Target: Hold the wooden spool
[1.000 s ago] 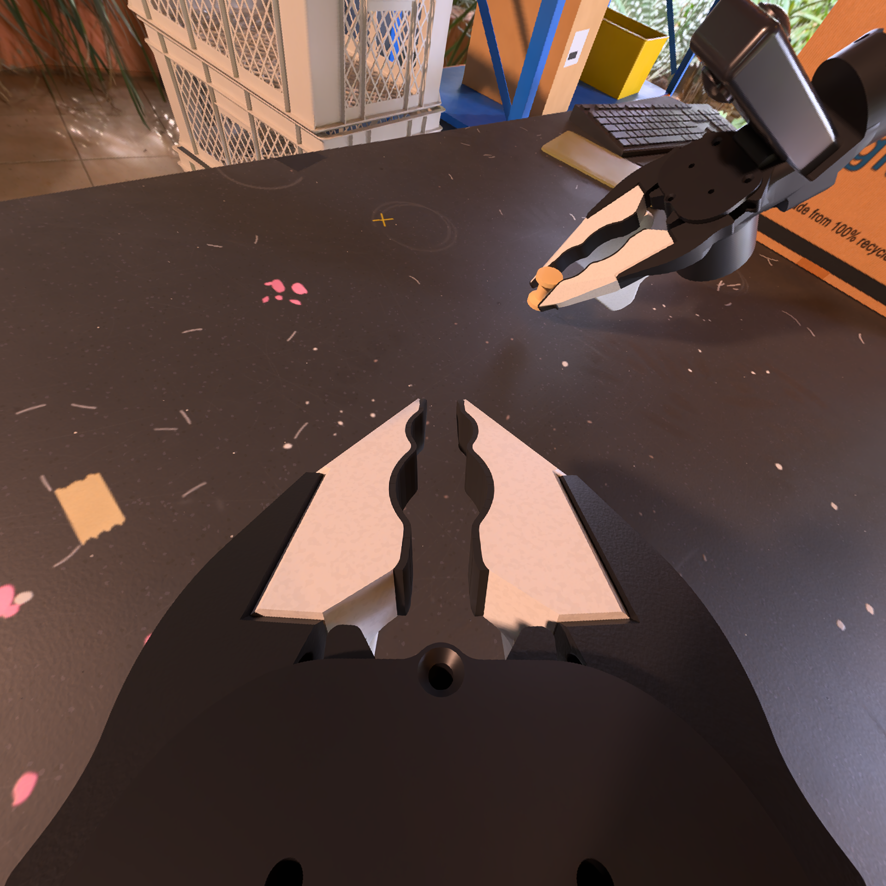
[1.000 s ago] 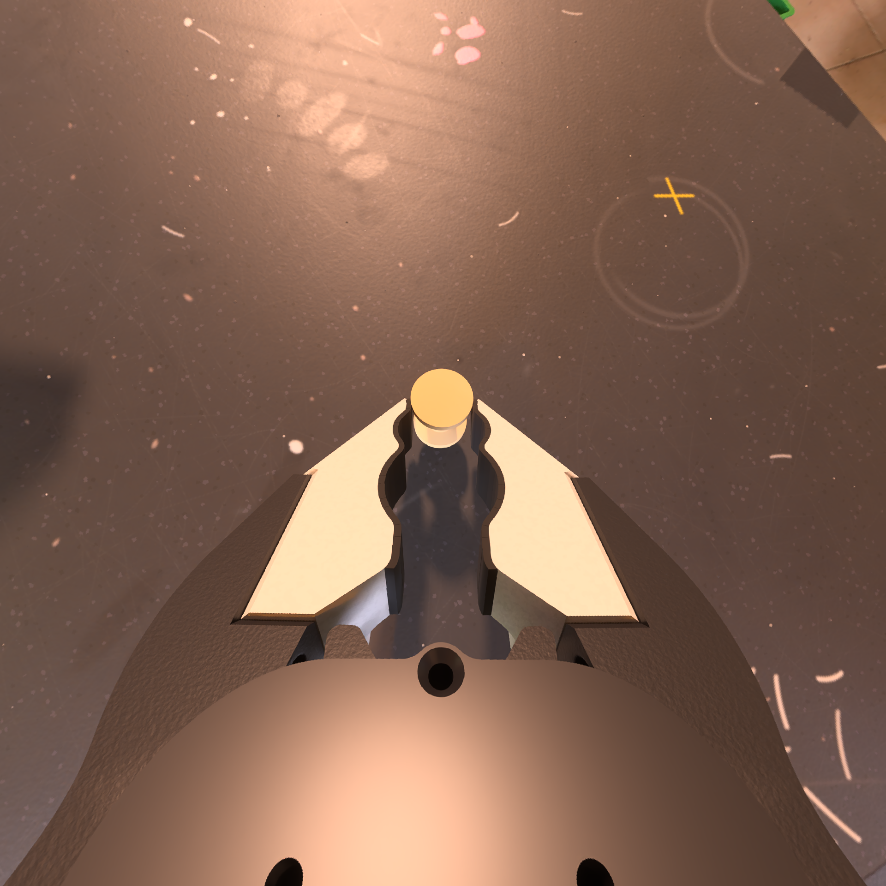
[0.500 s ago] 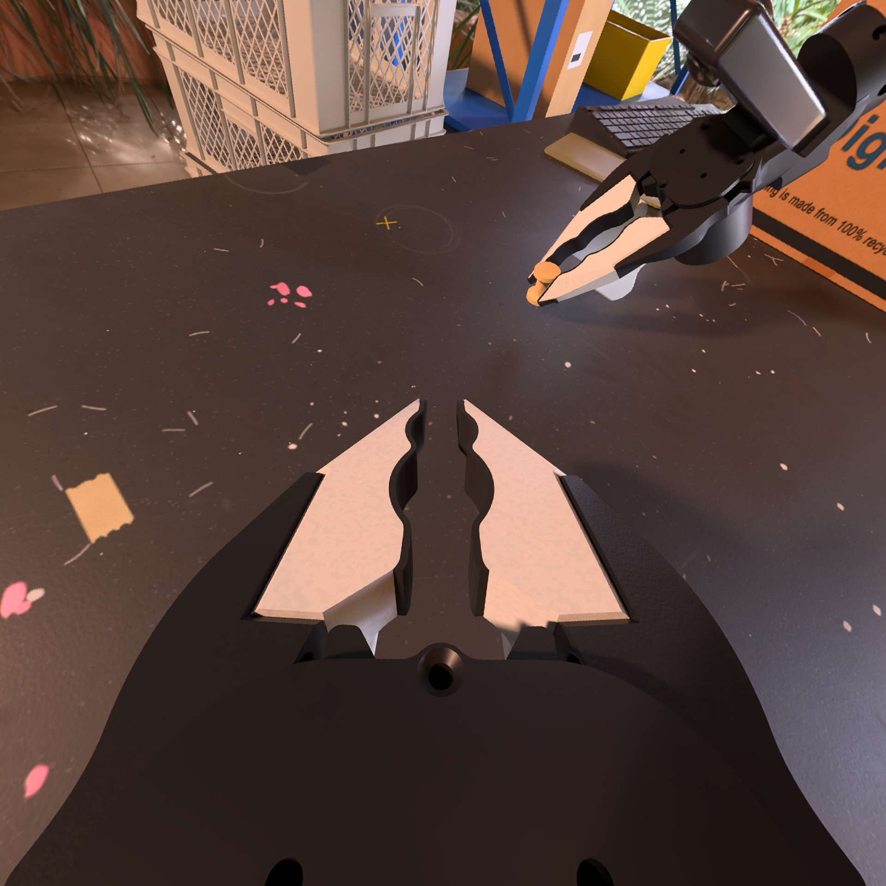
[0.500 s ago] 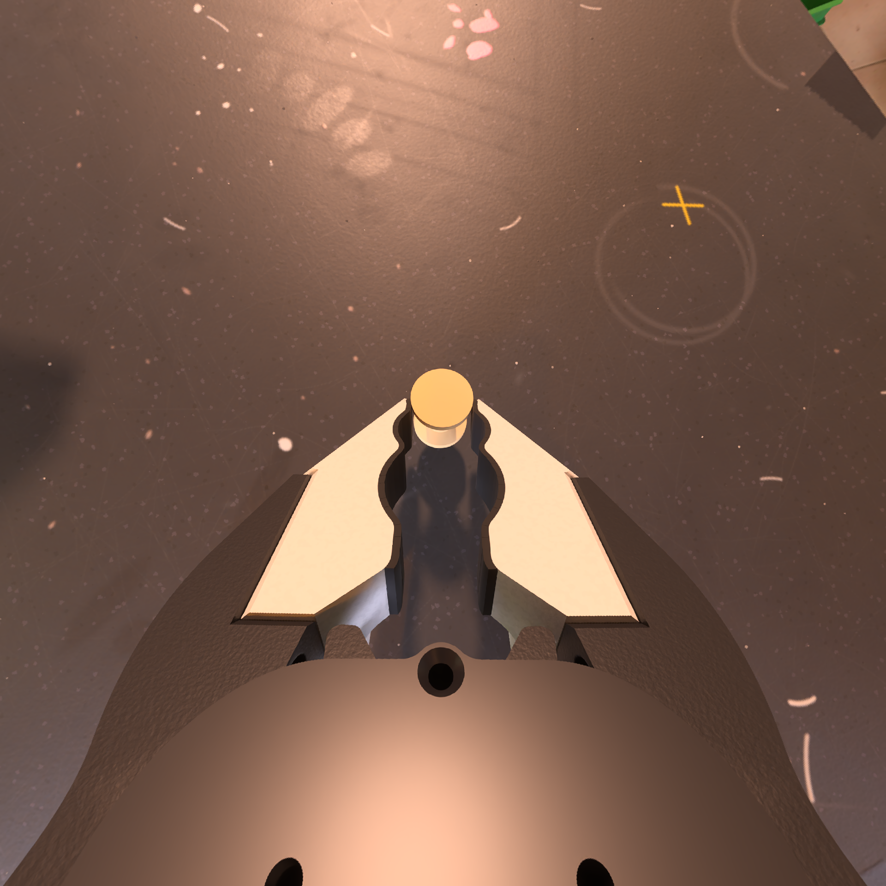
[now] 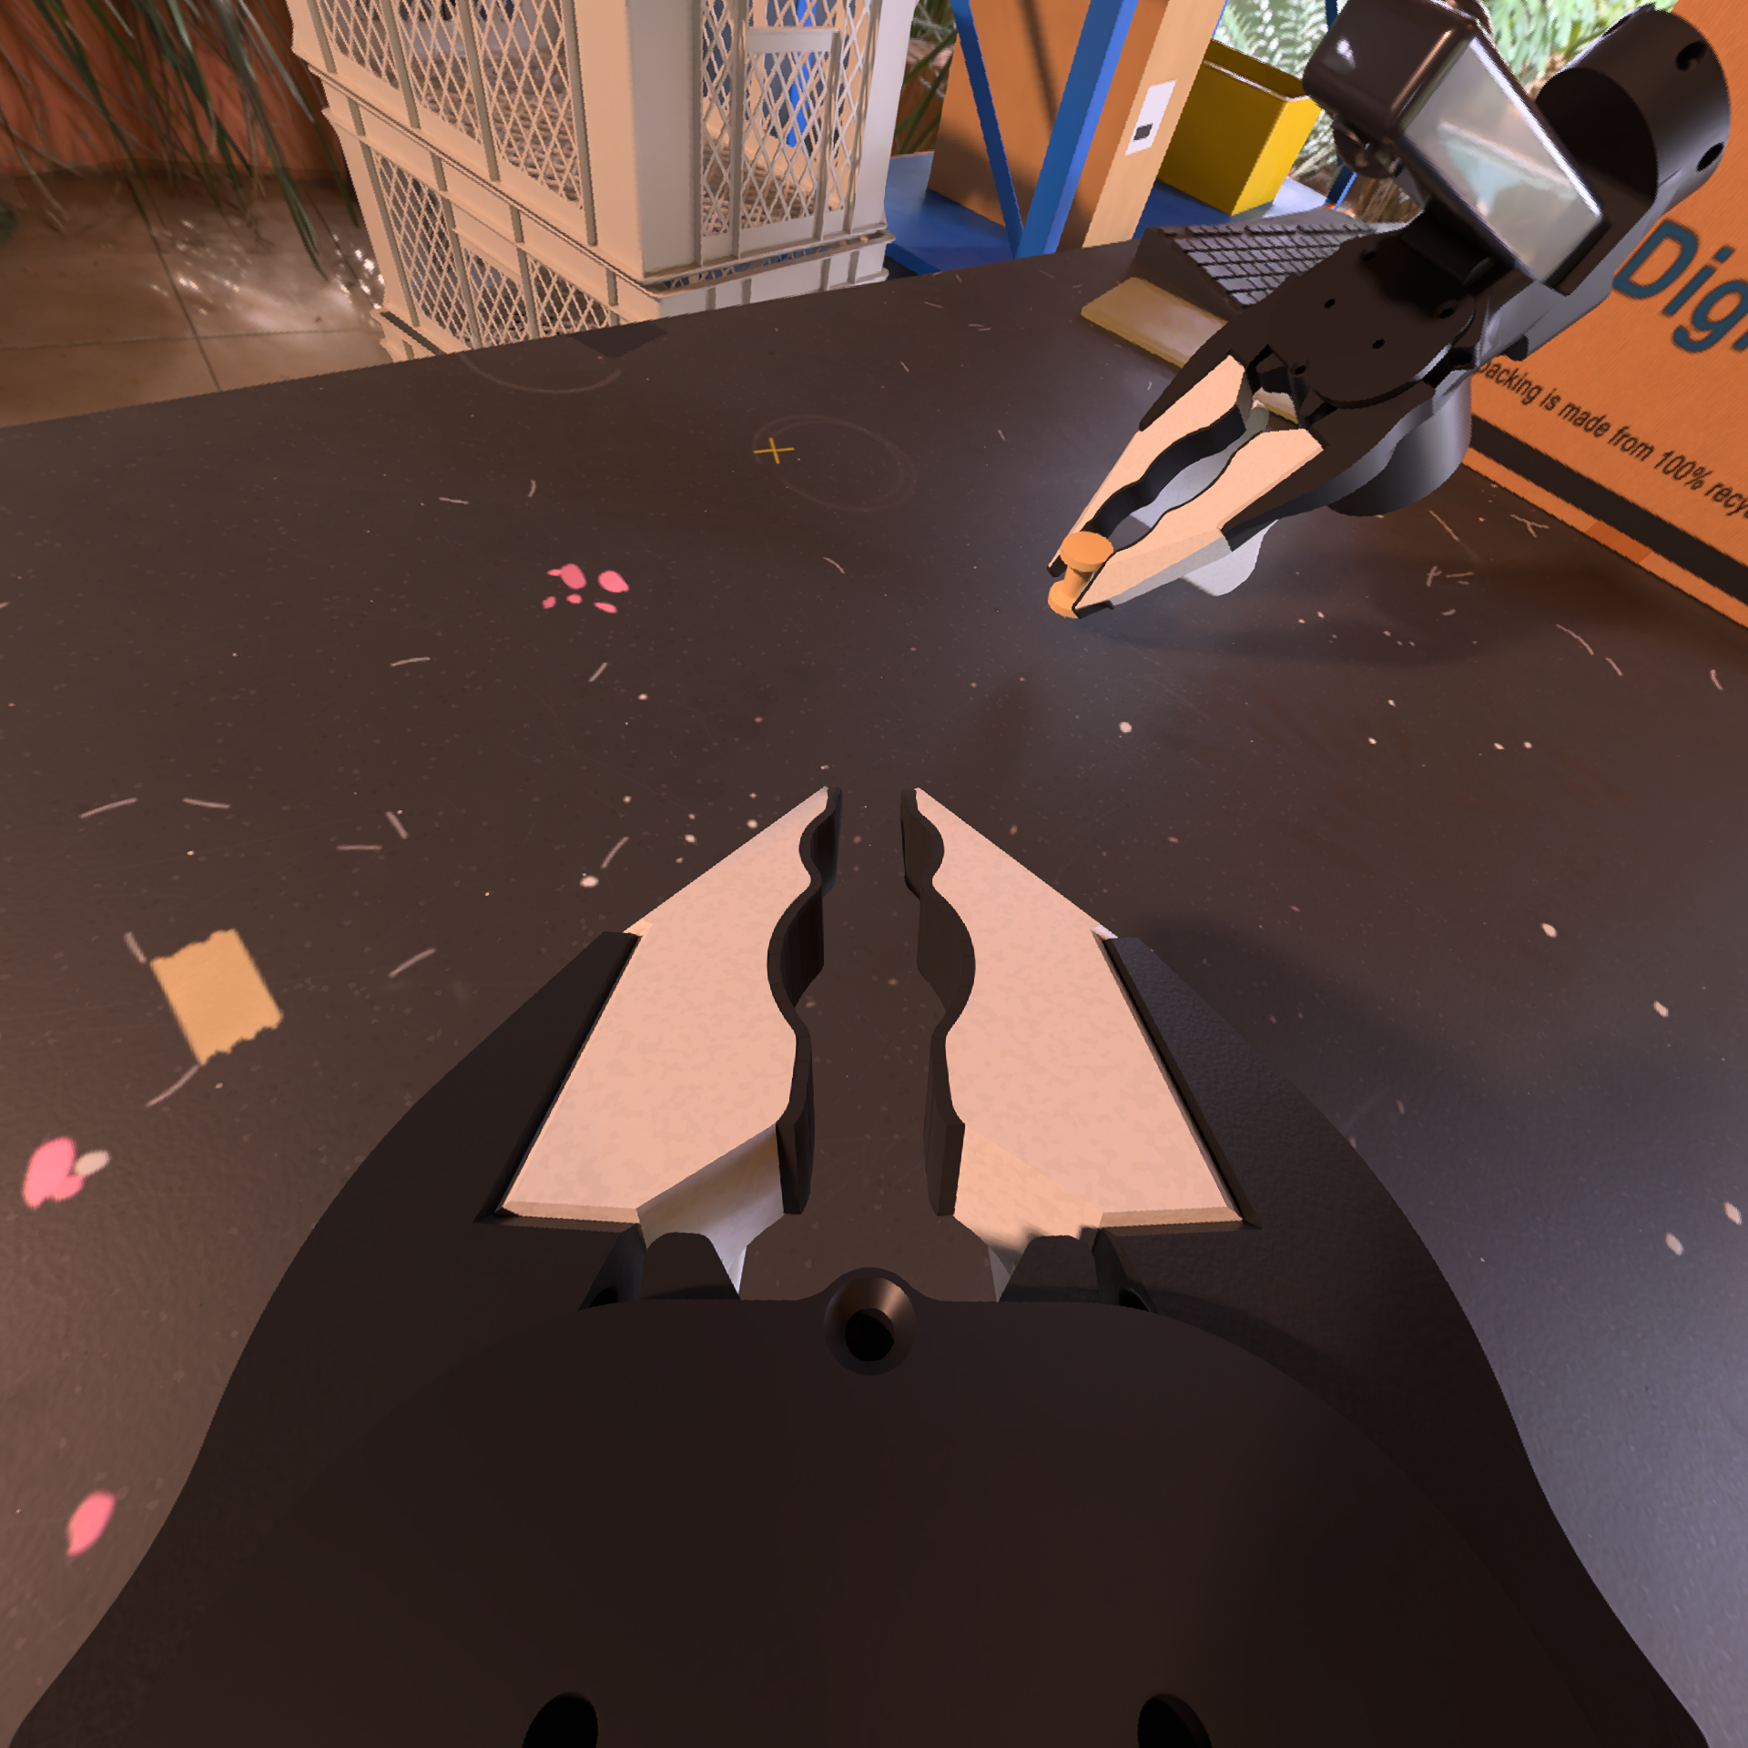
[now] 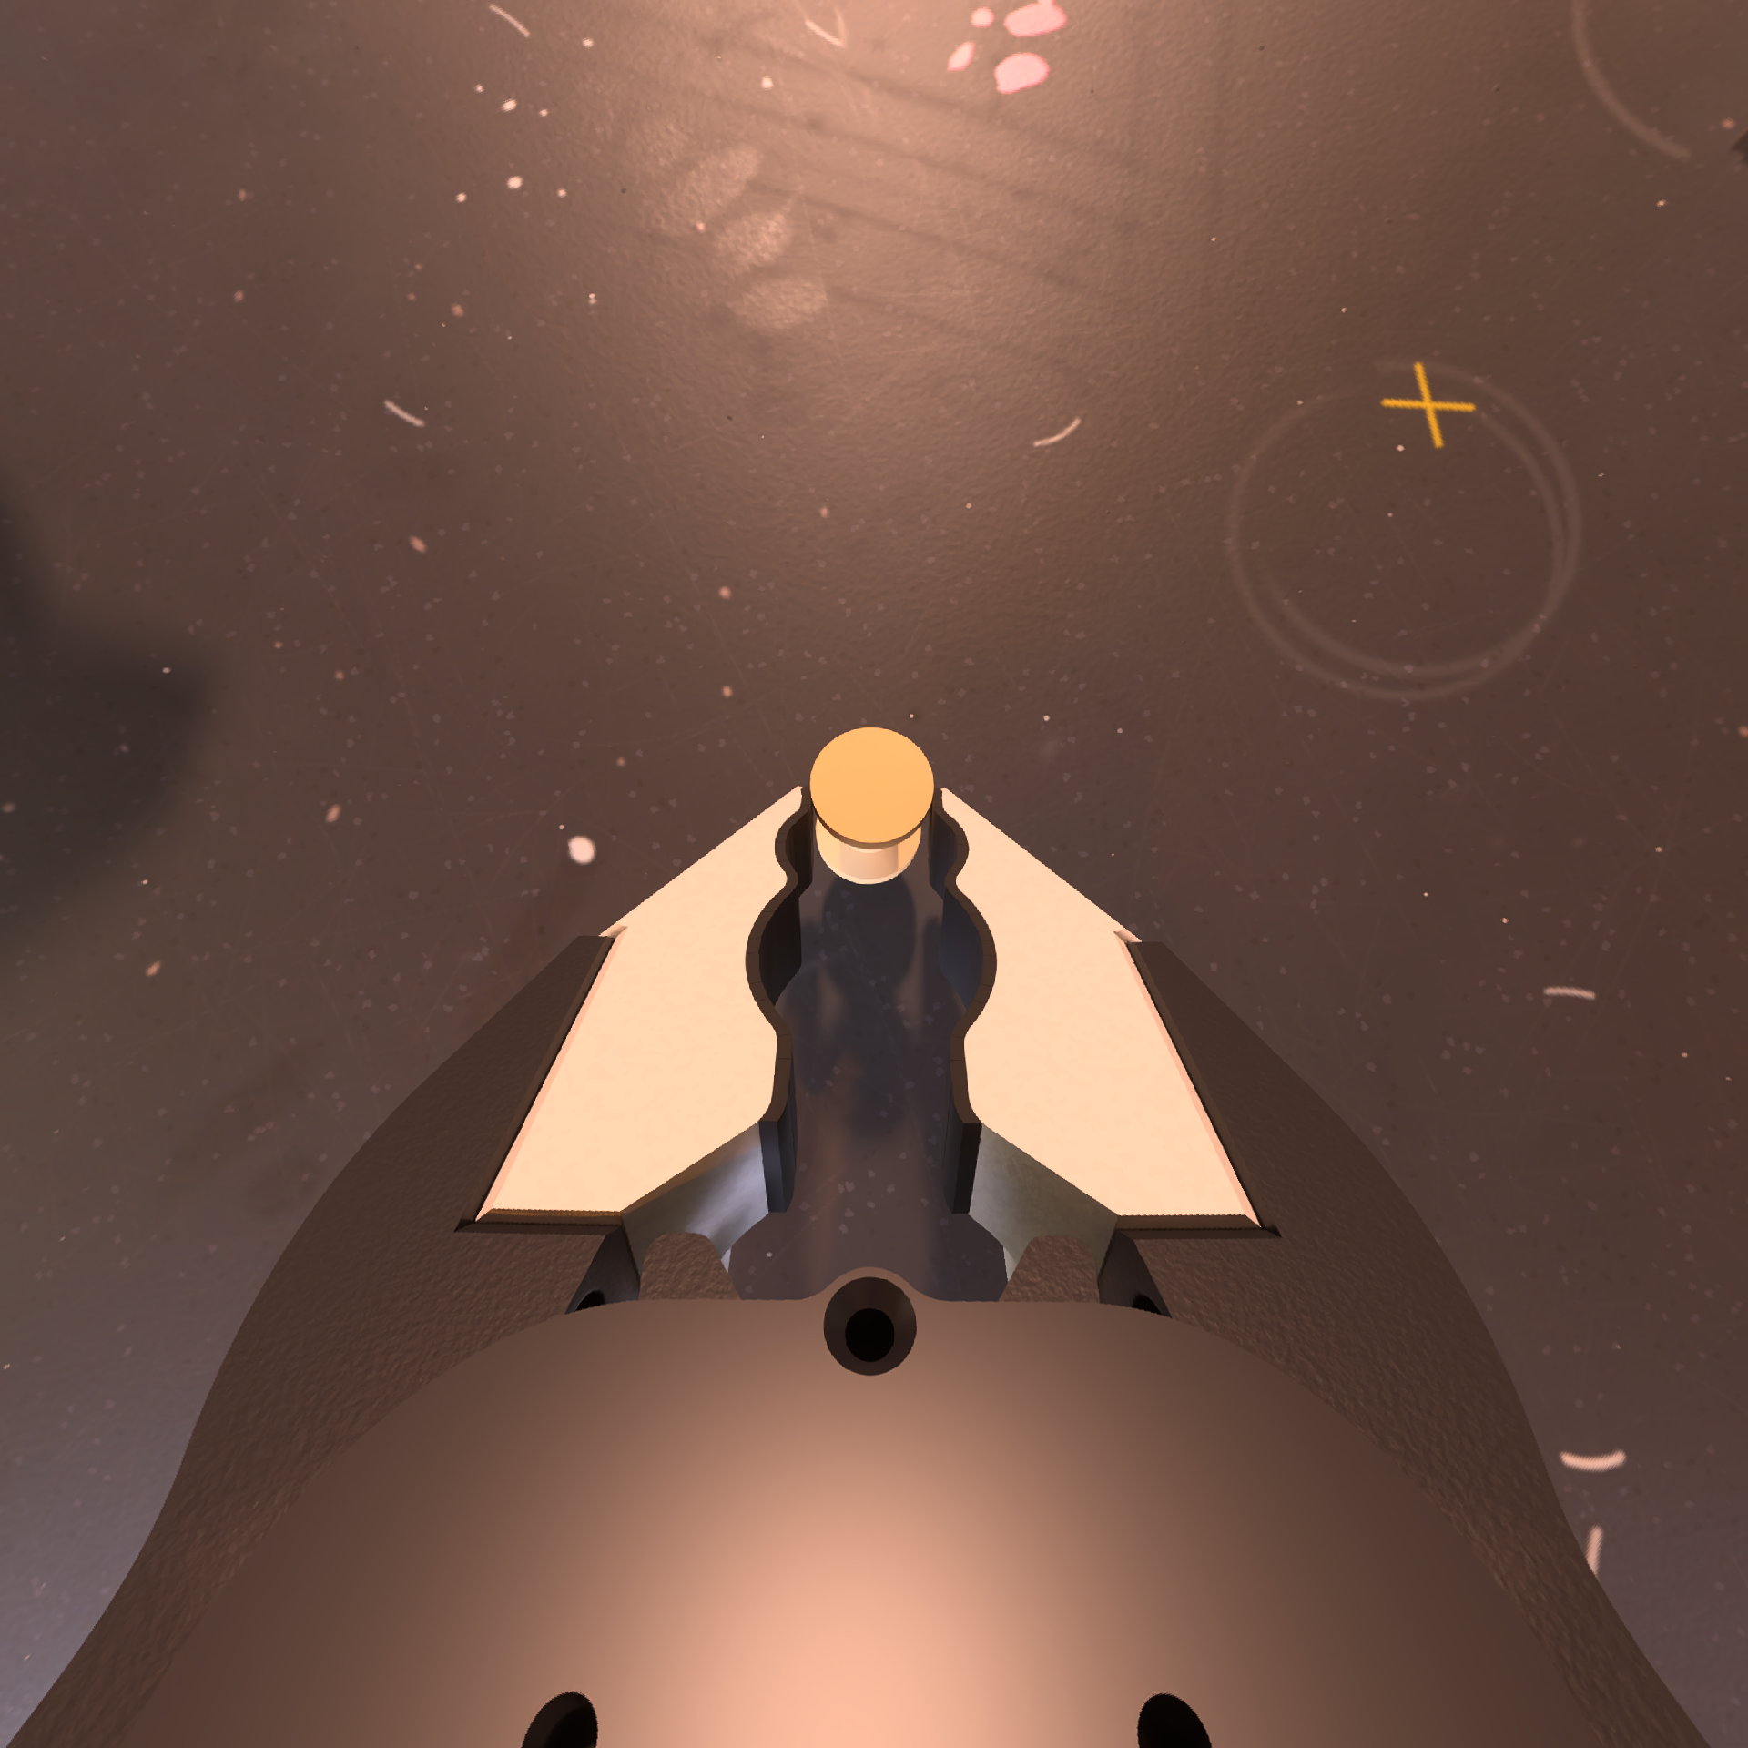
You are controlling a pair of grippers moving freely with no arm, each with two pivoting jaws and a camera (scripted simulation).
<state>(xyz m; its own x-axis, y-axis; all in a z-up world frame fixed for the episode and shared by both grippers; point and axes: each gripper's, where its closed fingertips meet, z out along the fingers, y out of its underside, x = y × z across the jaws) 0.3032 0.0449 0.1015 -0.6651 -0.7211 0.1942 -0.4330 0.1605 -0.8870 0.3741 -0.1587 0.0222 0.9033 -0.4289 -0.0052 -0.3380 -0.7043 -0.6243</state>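
- Already, in the left wrist view, the right claw (image 5: 1088, 582) hangs over the far right part of the counter (image 5: 473, 719), its tips closed on the wooden spool (image 5: 1076, 572); the spool's stem is pinched between the two fingers with a flange above and below, and it appears clear of the surface.
- So the hold itself looks done, in my judgement; what is left is only to keep the grip steady.
- Nearer, the left claw (image 5: 868, 804) is empty, its jaws parted by a narrow gap, pointing along the middle of the counter.
- Dark and speckled, the counter bears pale scratches, pink blotches (image 5: 585, 586), a tan tape scrap (image 5: 216, 993) toward the left edge and a small yellow cross (image 5: 774, 450) inside a faint ring.
- Beyond the far edge stand stacked white lattice crates (image 5: 615, 151), blue shelf struts, a yellow bin (image 5: 1230, 142); a keyboard (image 5: 1249, 251) and an orange carton (image 5: 1627, 378) sit at the far right corner.
- Next, in the right wrist view, the spool (image 6: 870, 785) sits at the very tips of the right claw (image 6: 870, 823), its round top flange facing the camera.
- Below lie smudges, pink spots (image 6: 1017, 47) and the cross (image 6: 1428, 405).
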